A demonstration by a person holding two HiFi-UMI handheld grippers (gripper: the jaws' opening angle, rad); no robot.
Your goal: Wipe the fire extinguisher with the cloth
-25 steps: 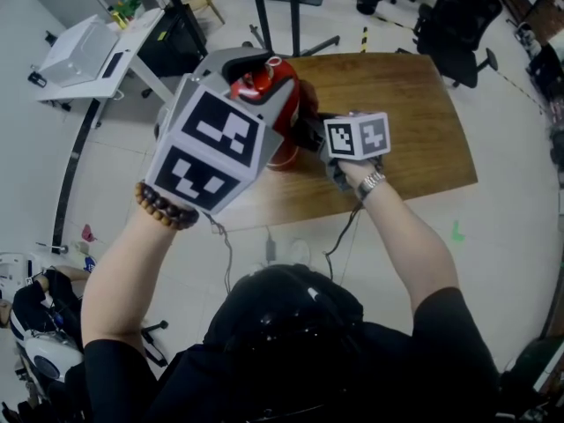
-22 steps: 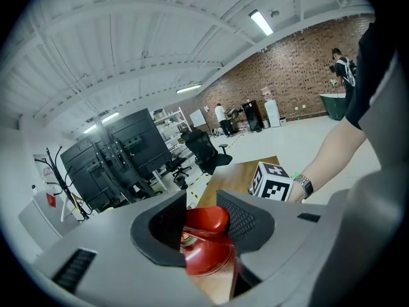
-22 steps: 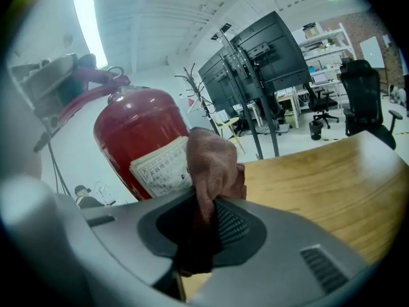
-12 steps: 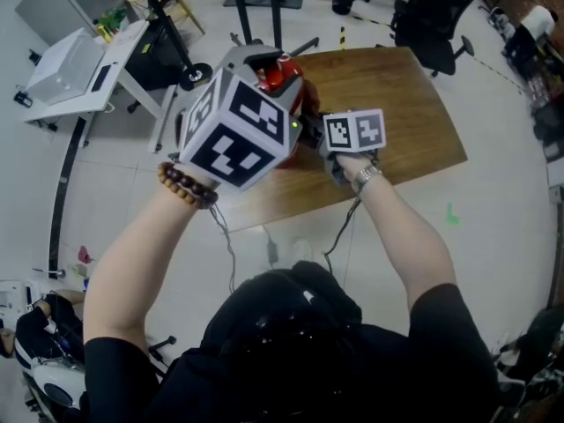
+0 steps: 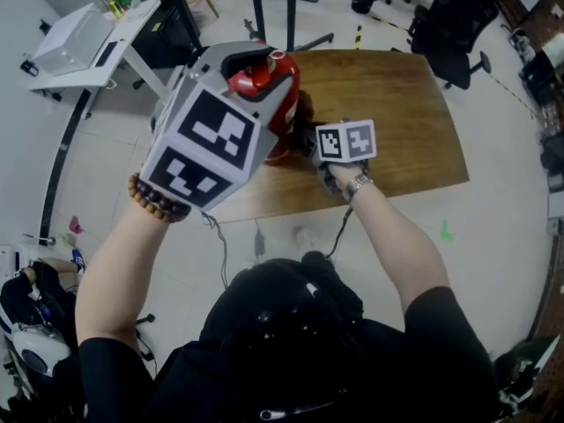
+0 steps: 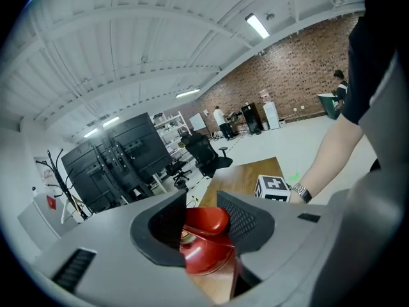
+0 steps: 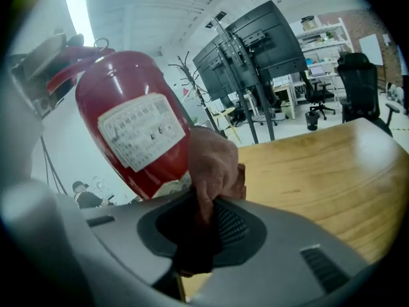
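A red fire extinguisher (image 5: pixel 280 113) stands tilted at the left edge of the wooden table (image 5: pixel 397 122). My left gripper (image 5: pixel 249 63) is closed round its top, with the red lever (image 6: pixel 206 220) wedged between the two pads. The white label on the extinguisher's body (image 7: pixel 128 126) faces the right gripper view. A brownish-pink cloth (image 7: pixel 214 165) is pinched in my right gripper (image 7: pixel 201 219) and pressed against the lower right side of the body. In the head view the right gripper (image 5: pixel 307 139) sits low beside the extinguisher, its marker cube (image 5: pixel 345 141) behind it.
A black office chair (image 5: pixel 458 25) stands beyond the table's far right corner. A white desk with a printer (image 5: pixel 79 38) is at the far left, with dark stand legs (image 5: pixel 273 7) behind the table. Black monitor racks (image 7: pixel 255 37) fill the background.
The right gripper has slid down the extinguisher's side with the cloth. The left gripper has kept its hold on the top.
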